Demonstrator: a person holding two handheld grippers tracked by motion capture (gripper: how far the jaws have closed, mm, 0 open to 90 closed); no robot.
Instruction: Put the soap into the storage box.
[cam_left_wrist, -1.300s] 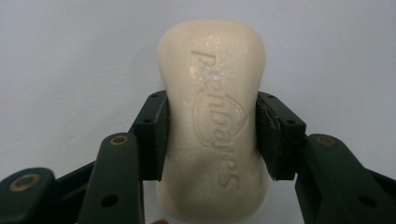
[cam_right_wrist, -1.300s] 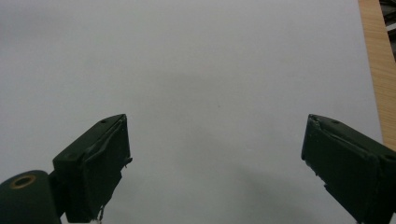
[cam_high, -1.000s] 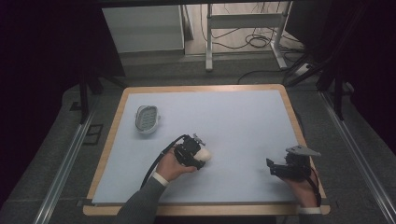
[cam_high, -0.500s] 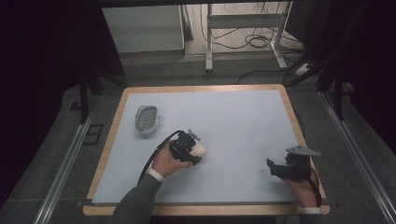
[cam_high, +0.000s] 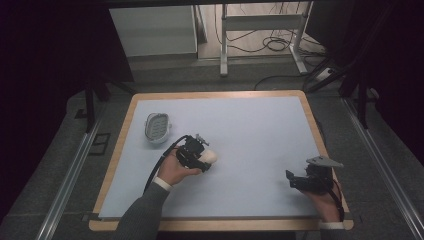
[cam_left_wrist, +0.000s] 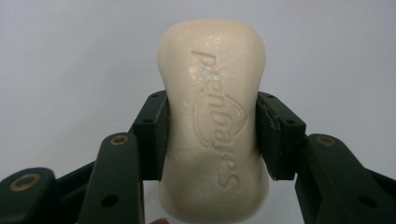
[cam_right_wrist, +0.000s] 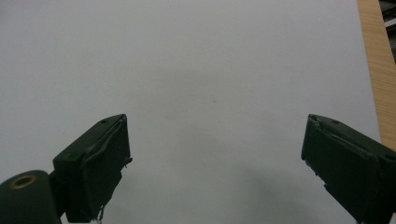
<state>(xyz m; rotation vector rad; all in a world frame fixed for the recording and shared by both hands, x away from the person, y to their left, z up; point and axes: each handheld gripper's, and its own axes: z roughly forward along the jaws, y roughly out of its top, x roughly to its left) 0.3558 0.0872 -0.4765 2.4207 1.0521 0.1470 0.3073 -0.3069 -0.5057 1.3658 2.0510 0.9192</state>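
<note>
Here, at the white table (cam_high: 250, 130), my left gripper (cam_high: 197, 157) clamps a cream bar of soap (cam_left_wrist: 212, 116) across its waist, both jaws pressed flat against its narrowed sides. The bar juts forward past the jaws with its embossed lettering facing the camera; gripping at the pinch looks like the surest way to keep a slick bar from sliding. In the high view the soap (cam_high: 209, 157) sits left of the table's centre, a little way from the pale oval soap dish (cam_high: 157, 127) near the left edge, likely its destination. My right gripper (cam_high: 300, 181) waits near the table's right wooden border (cam_right_wrist: 376, 70), jaws spread wide and holding nothing, well clear of the work.
</note>
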